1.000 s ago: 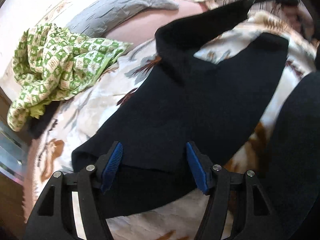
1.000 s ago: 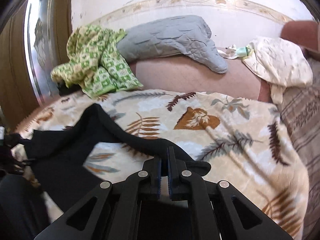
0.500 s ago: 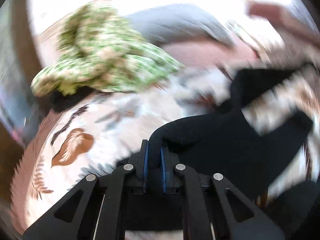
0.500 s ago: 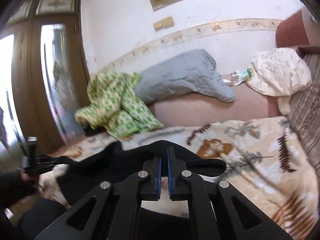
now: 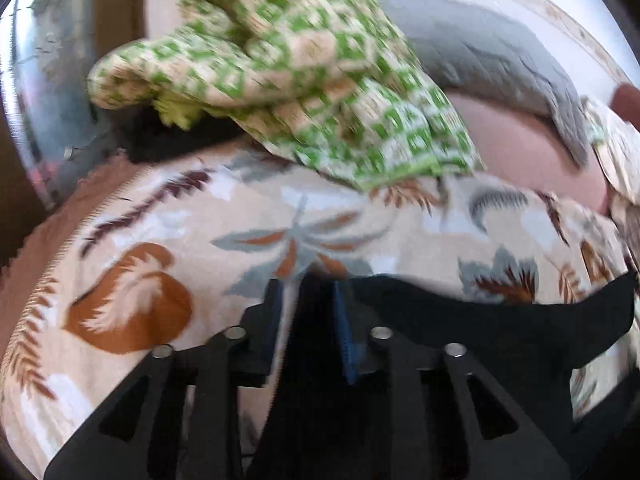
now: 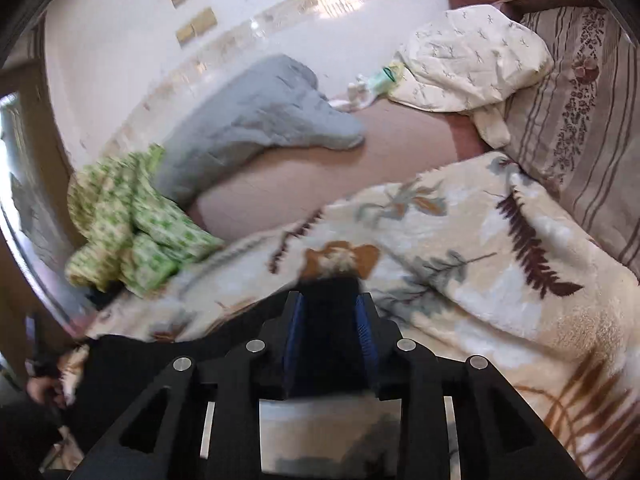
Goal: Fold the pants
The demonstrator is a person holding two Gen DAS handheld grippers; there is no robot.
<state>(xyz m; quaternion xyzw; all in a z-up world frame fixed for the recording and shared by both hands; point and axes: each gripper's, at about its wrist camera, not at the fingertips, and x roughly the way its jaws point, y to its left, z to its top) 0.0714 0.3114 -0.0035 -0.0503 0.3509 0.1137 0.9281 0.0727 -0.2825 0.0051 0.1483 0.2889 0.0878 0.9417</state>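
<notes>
The black pants (image 5: 500, 332) lie on a leaf-patterned blanket (image 5: 240, 240) on the bed. In the left wrist view my left gripper (image 5: 310, 292) has its jaws a little apart, with black cloth lying between and below them. In the right wrist view my right gripper (image 6: 328, 304) also has its jaws a little apart, with the pants (image 6: 160, 360) bunched between the blue pads (image 6: 364, 332). The cloth stretches left toward the other hand (image 6: 40, 384). Both views are blurred.
A green checked cloth (image 5: 300, 64) lies crumpled at the bed's far left; it also shows in the right wrist view (image 6: 132, 220). A grey quilt (image 6: 256, 120) and a cream pillow (image 6: 472, 60) lie along the wall. A striped cushion (image 6: 580, 120) is at right.
Both grippers were clamped tight on the pants half a second ago; now both sets of jaws have parted. Both have moved forward and down over the blanket, carrying the cloth across.
</notes>
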